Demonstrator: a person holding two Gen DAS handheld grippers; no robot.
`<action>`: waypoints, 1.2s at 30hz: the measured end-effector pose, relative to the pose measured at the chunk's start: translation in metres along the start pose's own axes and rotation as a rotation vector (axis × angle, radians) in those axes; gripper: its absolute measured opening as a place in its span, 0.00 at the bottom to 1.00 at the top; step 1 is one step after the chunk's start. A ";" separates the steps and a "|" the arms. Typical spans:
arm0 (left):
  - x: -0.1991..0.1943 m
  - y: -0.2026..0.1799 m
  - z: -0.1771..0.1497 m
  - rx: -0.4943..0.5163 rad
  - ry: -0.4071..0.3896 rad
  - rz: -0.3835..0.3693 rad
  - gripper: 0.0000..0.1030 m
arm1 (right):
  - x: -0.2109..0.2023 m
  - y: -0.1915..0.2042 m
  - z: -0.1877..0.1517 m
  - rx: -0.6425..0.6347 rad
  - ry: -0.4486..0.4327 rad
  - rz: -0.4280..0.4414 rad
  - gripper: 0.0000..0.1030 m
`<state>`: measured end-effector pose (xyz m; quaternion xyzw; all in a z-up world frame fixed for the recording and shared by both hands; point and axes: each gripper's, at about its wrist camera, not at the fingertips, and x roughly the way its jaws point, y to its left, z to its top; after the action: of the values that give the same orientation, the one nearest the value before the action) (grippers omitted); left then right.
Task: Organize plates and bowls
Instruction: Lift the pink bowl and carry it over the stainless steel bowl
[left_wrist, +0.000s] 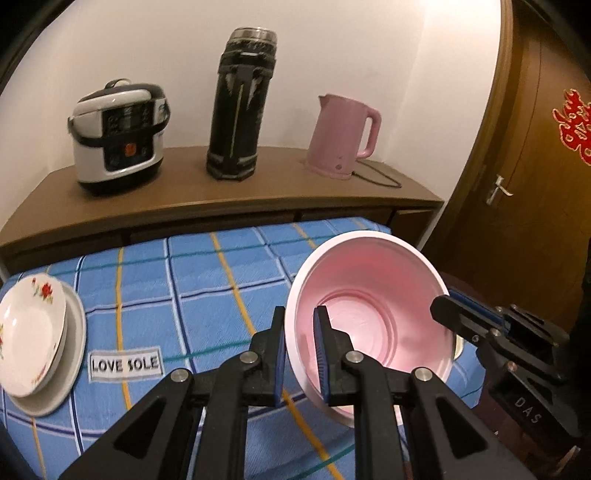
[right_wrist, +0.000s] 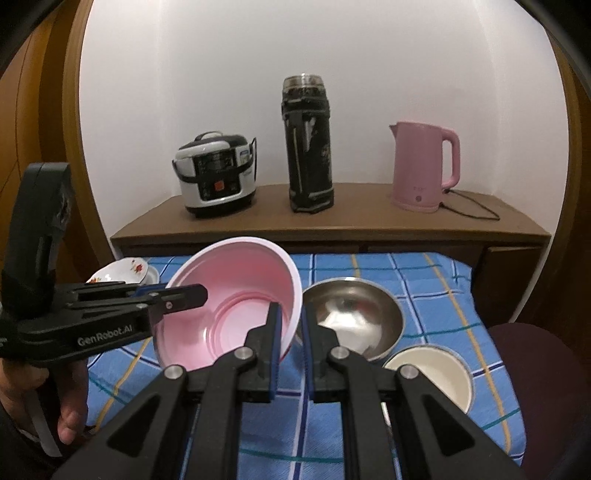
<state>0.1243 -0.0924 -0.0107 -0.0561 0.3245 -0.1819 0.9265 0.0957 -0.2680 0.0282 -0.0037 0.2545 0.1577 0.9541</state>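
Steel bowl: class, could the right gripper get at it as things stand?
Probably not: the right gripper is shut on the pink bowl rim, shared with the left gripper. The steel bowl lies uncovered just beyond.

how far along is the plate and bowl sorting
Done: floral dish stacked on a grey plate. In hand: both tools, left and right, grip the pink bowl by opposite rims, raised. Left: steel bowl and cream bowl sit separate on the cloth.

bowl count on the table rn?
3: pink bowl held up by both grippers, steel bowl right of it, white bowl nearest the camera. The floral dish at left counts as a plate.
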 end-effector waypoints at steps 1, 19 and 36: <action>0.000 -0.002 0.004 0.006 -0.005 -0.006 0.16 | -0.002 -0.001 0.004 -0.001 -0.006 -0.009 0.10; 0.021 -0.025 0.056 0.097 -0.013 -0.158 0.16 | -0.003 -0.031 0.039 0.027 -0.001 -0.153 0.10; 0.073 -0.018 0.059 0.039 0.084 -0.263 0.16 | 0.026 -0.051 0.038 0.044 0.082 -0.213 0.11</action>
<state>0.2087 -0.1371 -0.0031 -0.0727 0.3492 -0.3102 0.8812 0.1513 -0.3057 0.0447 -0.0163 0.2947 0.0497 0.9542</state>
